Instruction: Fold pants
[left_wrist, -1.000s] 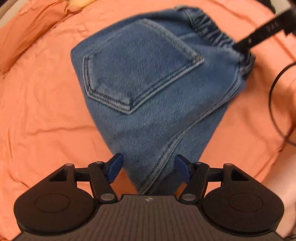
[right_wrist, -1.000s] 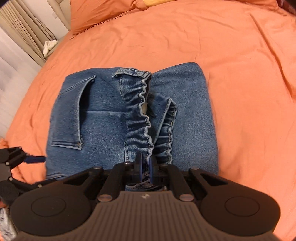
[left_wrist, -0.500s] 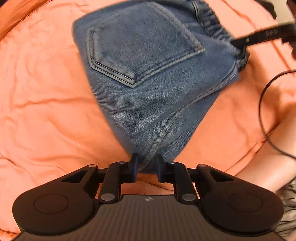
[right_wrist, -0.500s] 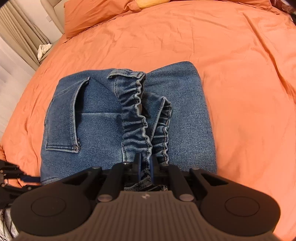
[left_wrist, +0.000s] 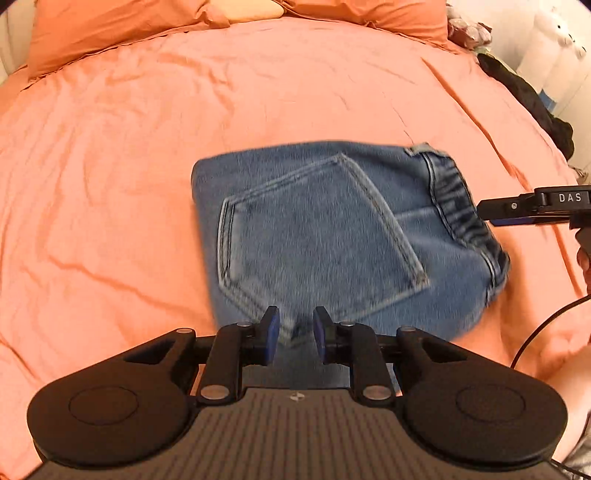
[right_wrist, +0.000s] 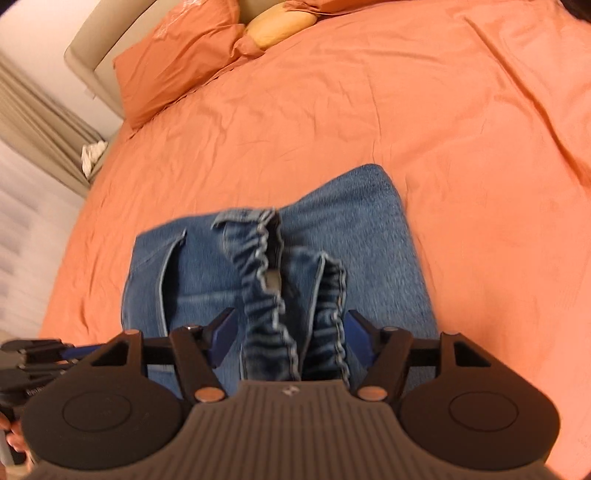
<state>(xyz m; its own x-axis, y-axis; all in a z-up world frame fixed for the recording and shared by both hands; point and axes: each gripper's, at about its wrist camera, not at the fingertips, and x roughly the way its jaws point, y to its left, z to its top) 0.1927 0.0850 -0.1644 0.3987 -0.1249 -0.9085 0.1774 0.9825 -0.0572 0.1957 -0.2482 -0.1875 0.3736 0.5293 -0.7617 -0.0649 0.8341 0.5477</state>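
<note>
The folded blue denim pants (left_wrist: 332, 243) lie on the orange bed sheet (left_wrist: 110, 166), back pocket up, elastic waistband to the right. My left gripper (left_wrist: 295, 334) is open at the near folded edge, jaws apart, holding nothing. My right gripper (right_wrist: 288, 332) is open, its fingers wide apart on either side of the gathered waistband (right_wrist: 266, 273), not pinching it. The right gripper's tip also shows in the left wrist view (left_wrist: 491, 214) just beside the waistband. The pants also show in the right wrist view (right_wrist: 362, 229).
Orange pillows (right_wrist: 173, 62) lie at the head of the bed. A dark garment (left_wrist: 524, 92) lies at the bed's far right edge. A black cable (left_wrist: 543, 332) loops at the right. Curtains (right_wrist: 40, 122) hang on the left.
Both grippers were shut on the pants half a second ago and have opened. Both views have pulled back and risen; the pants now lie flat on the bed.
</note>
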